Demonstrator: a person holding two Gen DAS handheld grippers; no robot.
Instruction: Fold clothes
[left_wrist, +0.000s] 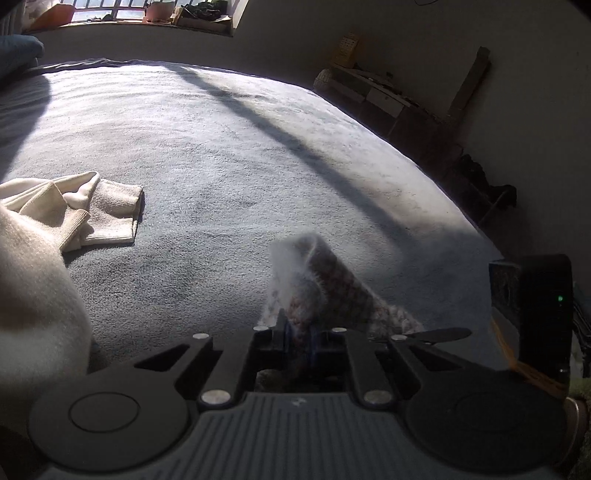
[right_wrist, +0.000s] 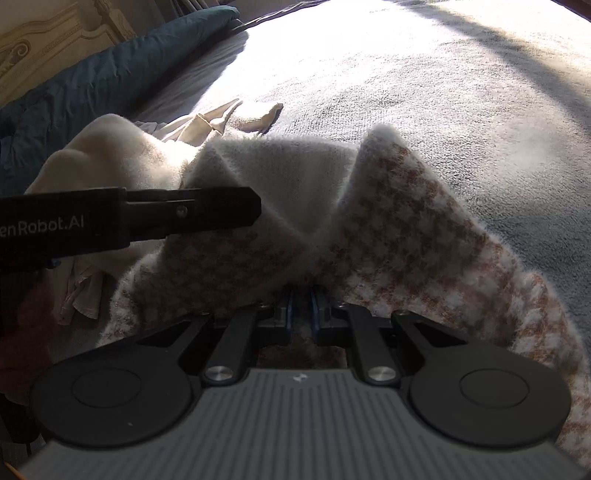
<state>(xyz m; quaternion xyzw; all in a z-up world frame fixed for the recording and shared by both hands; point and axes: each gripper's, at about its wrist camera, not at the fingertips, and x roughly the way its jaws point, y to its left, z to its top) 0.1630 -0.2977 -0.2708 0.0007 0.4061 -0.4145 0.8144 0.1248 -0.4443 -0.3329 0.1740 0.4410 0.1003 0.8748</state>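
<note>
Blue pillow (right_wrist: 92, 85): lies at the far left edge of the bed, below a carved headboard (right_wrist: 55, 33).

Cream garment (left_wrist: 55, 206): heaped on the left side of the bed (left_wrist: 240, 166); its ribbed cuffs lie flat on the blanket, well apart from the left gripper's fingers.

Checked garment (right_wrist: 406, 236): fuzzy brown-and-white knit with a plain pale inner side, spread across the near part of the bed and raised into two peaks, just beside the cream garment.

Left gripper (left_wrist: 297, 332): its fingers are pinched together on a fold of the checked garment; the cloth stands up from between the pads in a blurred cone and trails off to the right. In the right wrist view this gripper (right_wrist: 255, 210) reaches in from the left, its tip at the left peak of the knit.

Right gripper (right_wrist: 301, 308): its fingers (right_wrist: 288, 310) are nearly together and clamped on the checked garment's edge; the cloth rises straight out from between the blue pads, and more of it drapes under the gripper body to the right.

Bed surface: grey blanket, sunlit, crossed by a long diagonal shadow.

Shelf (left_wrist: 388, 99): stands against the wall past the bed's right edge, cluttered and dim.
</note>
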